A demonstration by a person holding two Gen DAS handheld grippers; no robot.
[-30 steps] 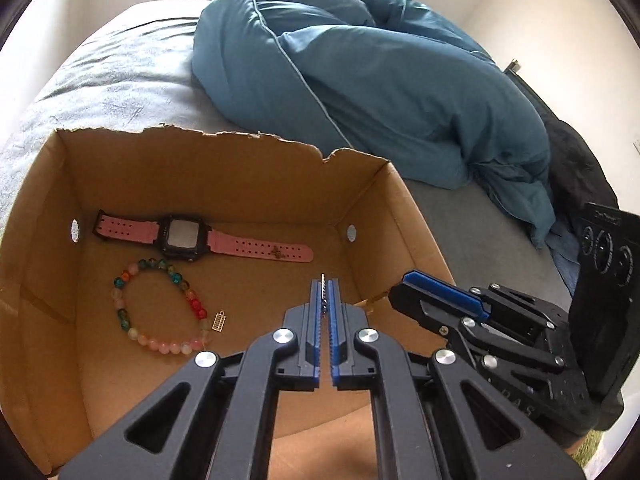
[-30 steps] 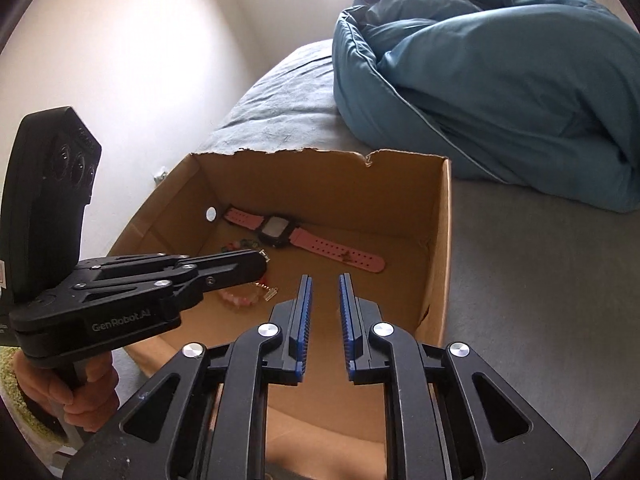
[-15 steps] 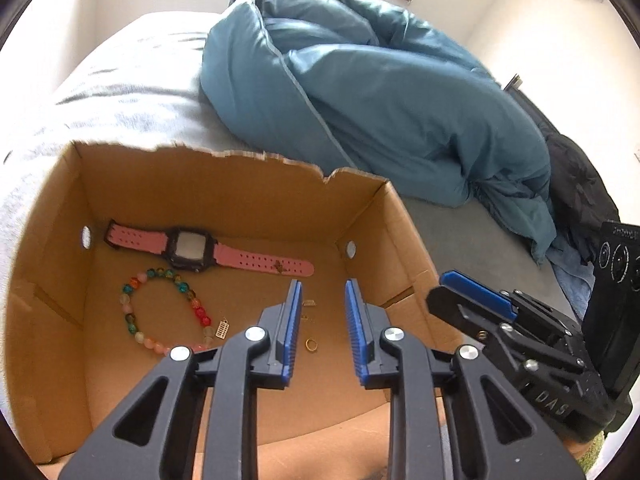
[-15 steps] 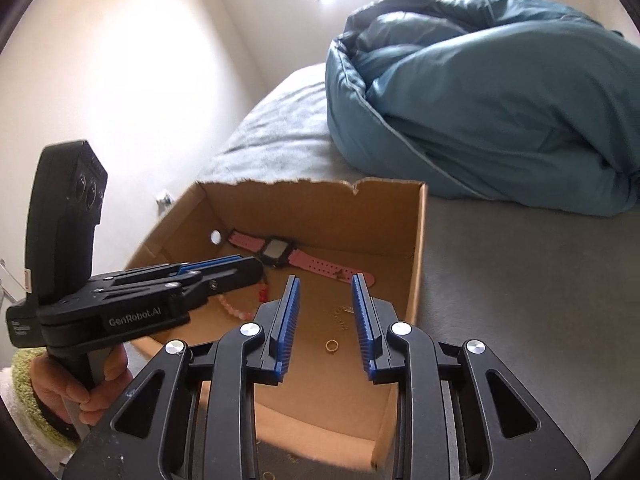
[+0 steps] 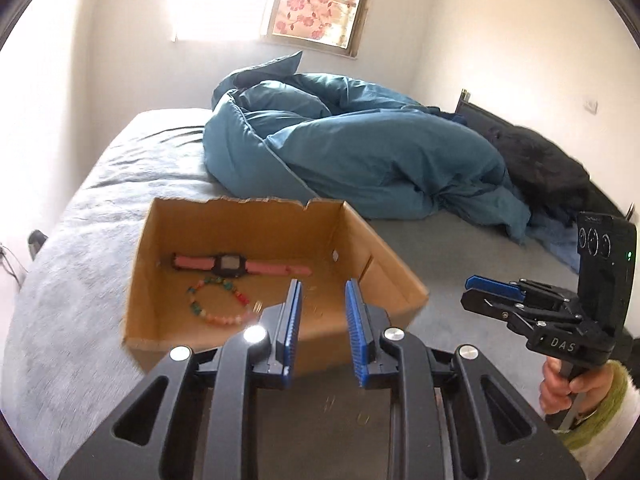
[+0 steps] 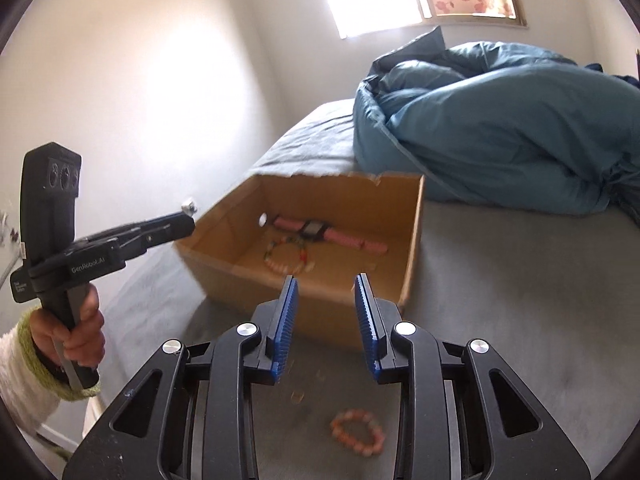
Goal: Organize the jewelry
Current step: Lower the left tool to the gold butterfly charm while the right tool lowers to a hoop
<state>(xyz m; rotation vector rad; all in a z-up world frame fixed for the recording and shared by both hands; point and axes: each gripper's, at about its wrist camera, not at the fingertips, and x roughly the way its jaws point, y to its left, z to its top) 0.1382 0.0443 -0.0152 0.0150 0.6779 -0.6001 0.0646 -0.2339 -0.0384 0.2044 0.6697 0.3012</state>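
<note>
Loosely coiled on the grey bed, a pink bead bracelet lay outside the cardboard box, nearer the camera than the box's front wall and just below and slightly right of the gap between the right gripper's fingers. It formed a rough ring, a little wider across than deep, so it offered no strong long axis; either side of the loop looked open to a pinch. A small ring-like piece sat on the sheet beside it, too blurred to identify.

Inside the box, a pink-strapped watch lay stretched along the far wall, and a multicoloured bead bracelet rested on the floor in front of it, apart from the watch.

Both grippers were empty. The right gripper's fingers stood well apart with only bedding and box showing between them. The left gripper also had its fingers spread wide, holding nothing, aimed at the box's near edge.

By my reading, the loose pink bracelet was the next item for the box, and the right gripper was clearly the nearer one: the bracelet appeared only in its view, close under its fingers, while the left gripper sat off to the side. The coming move would likely call for tipping the right fingers down and back toward the bracelet.

Behind everything, a rumpled blue duvet filled the far half of the bed.
</note>
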